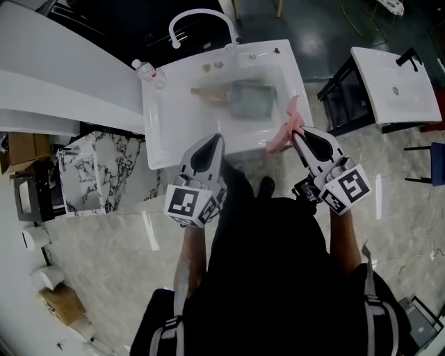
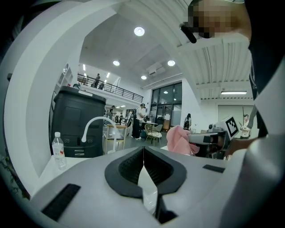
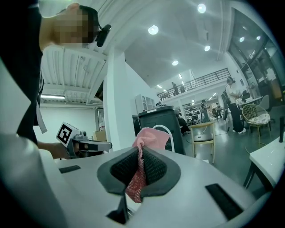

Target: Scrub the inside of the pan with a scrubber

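Note:
The grey square pan lies inside the white sink, its wooden handle pointing left. A pink mesh scrubber hangs from my right gripper, which is shut on it above the sink's front right corner. In the right gripper view the scrubber sticks up out of the right gripper, pinched between the closed jaws. My left gripper is shut with nothing in it, held above the sink's front rim. In the left gripper view its jaws meet, and the scrubber shows to the right.
A curved white faucet stands at the sink's back edge, with a water bottle at the back left corner. A marbled block sits left of the sink. To the right stand a black frame and a second white basin.

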Tool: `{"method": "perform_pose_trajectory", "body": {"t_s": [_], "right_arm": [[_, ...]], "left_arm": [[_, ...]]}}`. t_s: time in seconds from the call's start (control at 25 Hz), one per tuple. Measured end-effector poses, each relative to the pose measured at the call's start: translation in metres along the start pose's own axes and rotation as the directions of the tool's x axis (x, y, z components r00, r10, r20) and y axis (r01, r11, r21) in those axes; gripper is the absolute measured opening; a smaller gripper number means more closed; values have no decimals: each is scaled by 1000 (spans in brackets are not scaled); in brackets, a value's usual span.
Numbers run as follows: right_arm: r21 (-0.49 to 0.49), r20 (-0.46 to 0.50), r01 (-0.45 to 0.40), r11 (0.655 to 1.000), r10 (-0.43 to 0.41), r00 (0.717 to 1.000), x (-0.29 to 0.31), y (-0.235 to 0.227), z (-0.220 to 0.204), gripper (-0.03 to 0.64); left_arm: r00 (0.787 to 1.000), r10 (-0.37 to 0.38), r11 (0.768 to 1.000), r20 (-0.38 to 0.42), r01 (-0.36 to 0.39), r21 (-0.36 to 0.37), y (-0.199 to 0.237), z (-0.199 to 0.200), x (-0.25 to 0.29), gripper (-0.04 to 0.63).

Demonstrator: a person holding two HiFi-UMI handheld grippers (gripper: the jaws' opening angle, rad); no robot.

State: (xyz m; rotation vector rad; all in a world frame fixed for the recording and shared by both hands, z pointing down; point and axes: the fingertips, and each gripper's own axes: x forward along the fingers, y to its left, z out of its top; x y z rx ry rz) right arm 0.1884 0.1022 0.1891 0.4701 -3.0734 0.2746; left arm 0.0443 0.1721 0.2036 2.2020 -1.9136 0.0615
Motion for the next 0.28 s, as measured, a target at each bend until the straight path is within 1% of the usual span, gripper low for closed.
{"method": "perform_pose_trajectory", "body": {"t_s": [0.12,0.28], "right_arm": [[-4,-5,9,1000,-9,1000,-2,4,-2,37],[-12,-11,26,1000,-26,1000,-5,10,-8,37]], "left_arm": [[1000,0,1000,4,0,7,0,1,-4,34],[1000,3,1000,-11,-3,10,2,-11,-13,34]]}}
